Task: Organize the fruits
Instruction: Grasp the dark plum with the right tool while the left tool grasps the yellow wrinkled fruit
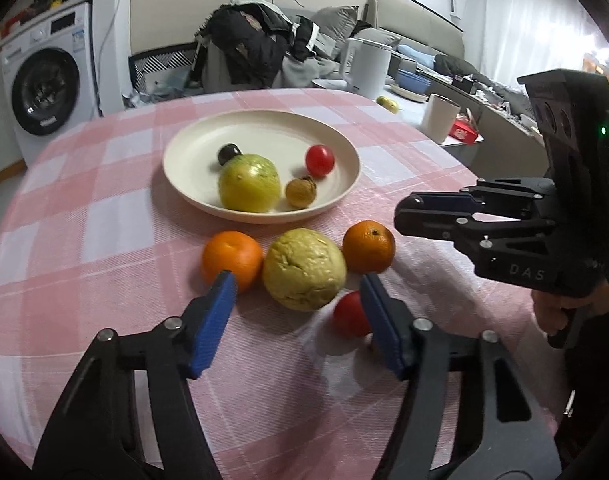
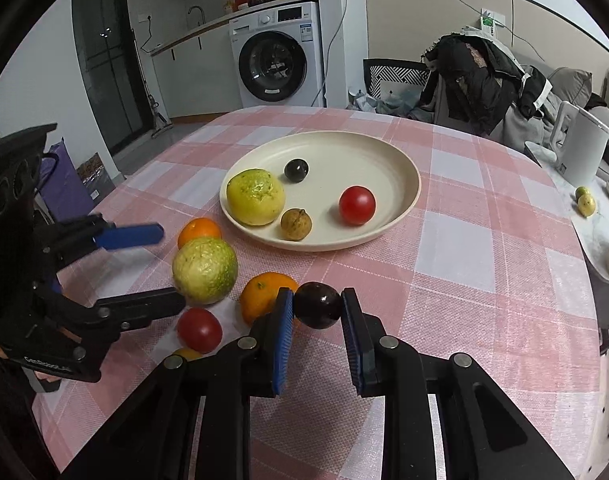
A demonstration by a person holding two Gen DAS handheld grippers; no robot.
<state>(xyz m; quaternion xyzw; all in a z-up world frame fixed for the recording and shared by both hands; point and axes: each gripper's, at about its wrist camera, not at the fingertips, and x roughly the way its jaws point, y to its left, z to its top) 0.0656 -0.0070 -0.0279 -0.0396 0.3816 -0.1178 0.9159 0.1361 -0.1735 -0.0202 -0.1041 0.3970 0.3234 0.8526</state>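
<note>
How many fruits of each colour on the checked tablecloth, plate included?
Orange fruits: 2
Yellow-green fruits: 2
Red fruits: 2
Dark fruits: 2
Brown fruit: 1
Total: 9
A yellowish bit by the near red one is too hidden to count.

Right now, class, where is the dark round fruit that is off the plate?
In the right wrist view, the dark fruit sits clamped in the right gripper, beside an orange, nearer the camera than the plate.
</note>
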